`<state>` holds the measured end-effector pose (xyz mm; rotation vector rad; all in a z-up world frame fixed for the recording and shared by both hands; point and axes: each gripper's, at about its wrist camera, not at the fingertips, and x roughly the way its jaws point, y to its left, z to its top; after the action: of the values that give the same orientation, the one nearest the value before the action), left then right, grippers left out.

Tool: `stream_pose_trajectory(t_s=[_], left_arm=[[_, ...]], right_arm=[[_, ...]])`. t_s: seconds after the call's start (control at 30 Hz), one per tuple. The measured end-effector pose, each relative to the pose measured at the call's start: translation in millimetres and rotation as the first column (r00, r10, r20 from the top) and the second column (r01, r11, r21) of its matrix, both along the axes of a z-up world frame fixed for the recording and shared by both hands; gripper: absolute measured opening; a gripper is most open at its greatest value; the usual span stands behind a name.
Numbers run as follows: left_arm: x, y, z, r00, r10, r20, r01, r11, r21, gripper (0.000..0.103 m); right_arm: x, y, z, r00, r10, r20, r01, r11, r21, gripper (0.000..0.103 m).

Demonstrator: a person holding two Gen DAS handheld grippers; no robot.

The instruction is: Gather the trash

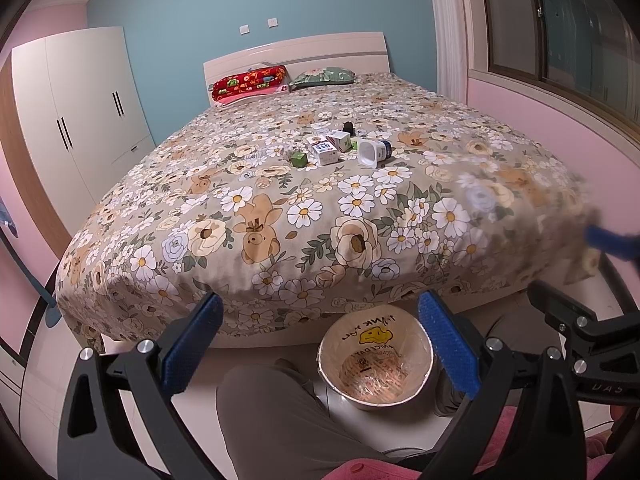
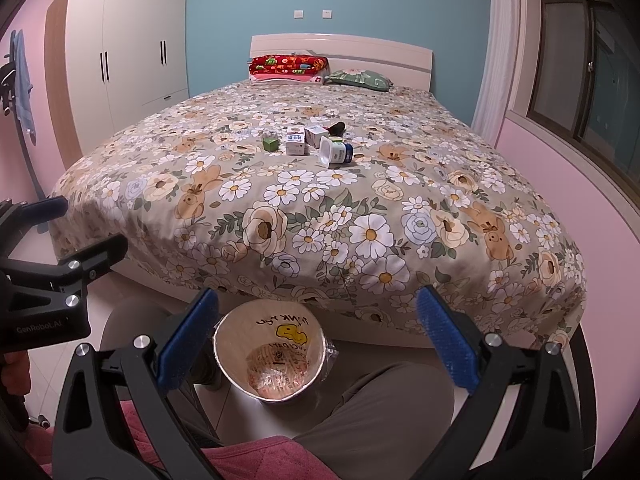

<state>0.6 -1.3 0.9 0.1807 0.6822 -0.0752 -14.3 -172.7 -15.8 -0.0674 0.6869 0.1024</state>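
Trash lies in a small cluster mid-bed: a tipped white yogurt cup (image 1: 373,151) (image 2: 335,152), a white milk carton (image 1: 325,150) (image 2: 296,141), a second carton (image 1: 339,138) (image 2: 316,133), a green cube box (image 1: 299,159) (image 2: 270,143) and a dark object (image 1: 348,127) (image 2: 337,128). A round trash bin (image 1: 376,364) (image 2: 269,354) lined with a printed plastic bag stands on the floor at the bed's foot. My left gripper (image 1: 320,346) is open and empty, above the bin. My right gripper (image 2: 318,340) is open and empty too, held near the bin and well short of the trash.
The bed (image 1: 280,208) (image 2: 320,208) with a floral cover fills the room's middle; two pillows (image 1: 250,82) (image 2: 288,66) lie at the headboard. A white wardrobe (image 1: 80,120) (image 2: 124,52) stands left, a window (image 1: 560,36) right. A person's knees (image 1: 272,412) (image 2: 380,408) flank the bin.
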Motion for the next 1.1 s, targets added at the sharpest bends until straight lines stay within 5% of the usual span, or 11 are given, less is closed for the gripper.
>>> stream_pose_trajectory(t_s=[1.1], left_arm=[[0.6,0.2,-4.2,1.000,0.000,-0.005,0.000,1.000,-0.005,0.099]], right_arm=[[0.8,-0.5,0.5,1.000,0.001,-0.003,-0.001,1.000,0.000,0.097]])
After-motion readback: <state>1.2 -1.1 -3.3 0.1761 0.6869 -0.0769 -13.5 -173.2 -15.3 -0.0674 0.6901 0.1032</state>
